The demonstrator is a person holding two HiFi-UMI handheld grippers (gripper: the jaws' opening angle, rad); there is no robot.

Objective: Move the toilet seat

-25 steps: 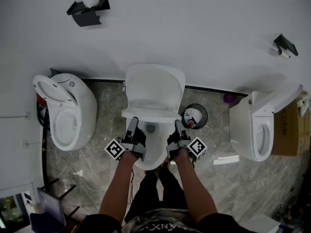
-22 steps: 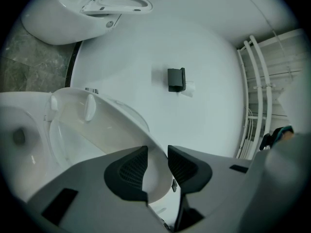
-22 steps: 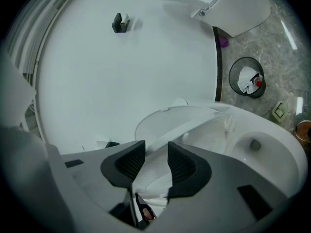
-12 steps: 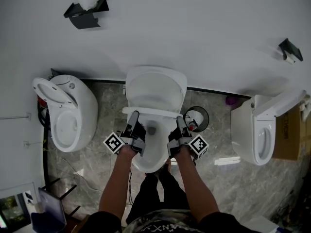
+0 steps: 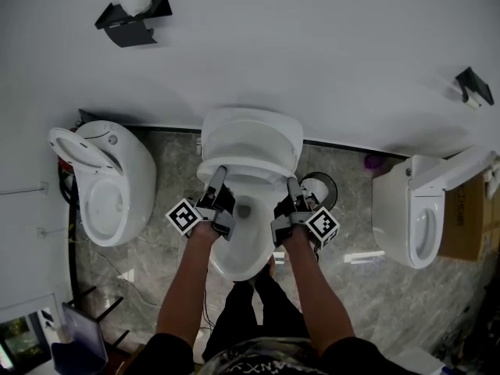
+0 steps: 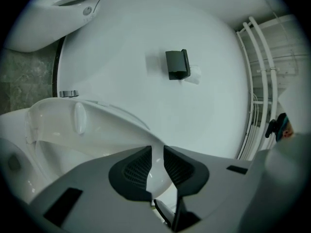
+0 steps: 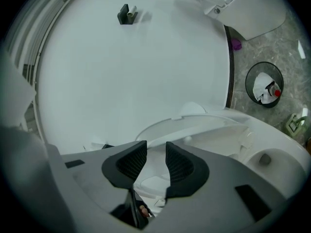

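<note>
Jaws of the left gripper [image 6: 156, 153] have just been closing and pinch the toilet seat [image 6: 109, 130] at its near-left edge. The right gripper [image 7: 151, 152] pinches the near-right edge. The seat hangs half-raised over the bowl [image 5: 239, 261], near the upright lid [image 5: 250, 135].

This looks like a sanitary-ware showroom or test room rather than a home bathroom. A left toilet [image 5: 117, 190], a middle toilet [image 5: 244, 248] and a right toilet [image 5: 406, 217], each of a different shape, stand side by side against one plain white wall [image 5: 312, 53] with no partitions between them. The floor [image 5: 168, 174] is grey veined stone, two paper holders [image 5: 129, 20] [image 5: 474, 86] hang on the wall, a small waste bin [image 5: 322, 184] stands between toilets, and a cardboard box [image 5: 469, 209] sits at the right edge.
</note>
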